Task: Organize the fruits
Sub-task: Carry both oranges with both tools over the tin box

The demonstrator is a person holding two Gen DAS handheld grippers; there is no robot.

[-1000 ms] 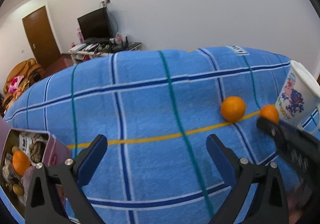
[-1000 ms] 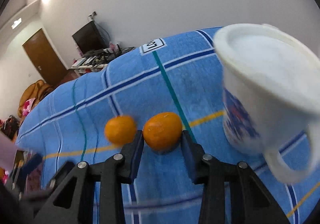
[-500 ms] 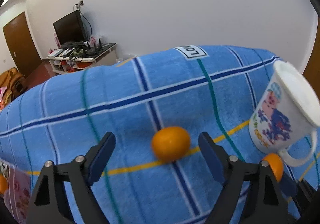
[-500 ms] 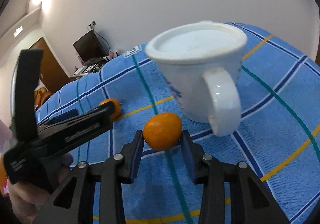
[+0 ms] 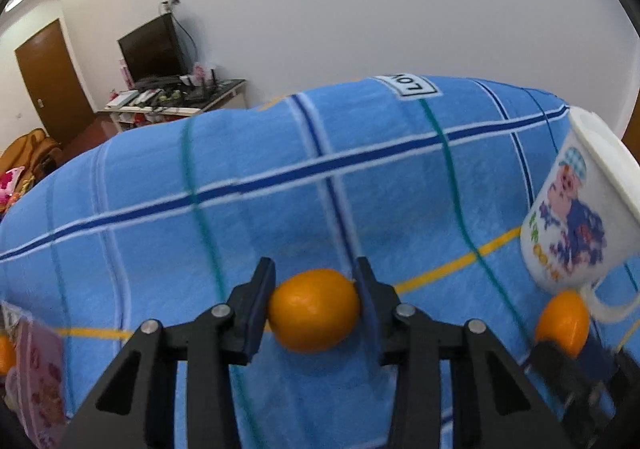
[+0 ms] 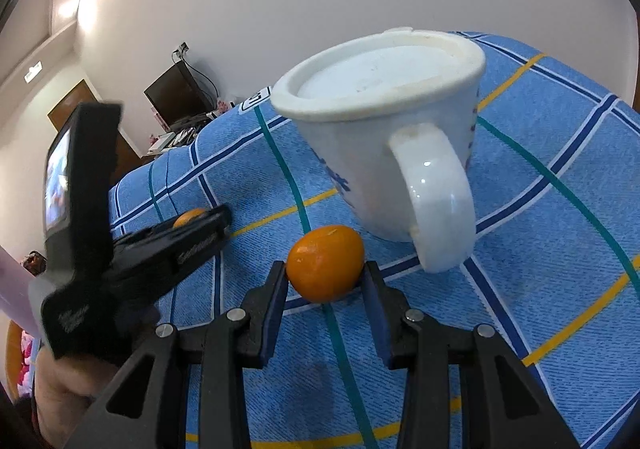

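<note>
My left gripper [image 5: 315,291] is shut on an orange [image 5: 314,315] on the blue checked cloth [image 5: 280,185]. My right gripper [image 6: 325,281] is shut on a second orange [image 6: 325,262], just in front of the white cartoon mug [image 6: 384,137]. In the left wrist view that second orange [image 5: 562,321] sits in the right gripper [image 5: 576,359] by the mug's [image 5: 576,221] handle. In the right wrist view the left gripper [image 6: 222,223] reaches in from the left, its orange [image 6: 189,217] partly hidden. A pink tin [image 5: 36,377] at the lower left edge holds another orange [image 5: 5,353].
The mug stands upside down on the cloth, close behind the right gripper. A TV stand [image 5: 176,97] and a brown door [image 5: 52,85] are far behind the table. A hand [image 6: 68,397] holds the left gripper at the lower left of the right wrist view.
My left gripper swung right to the loose orange and closed on it. My right gripper kept its orange and shifted to the mug's handle side.
</note>
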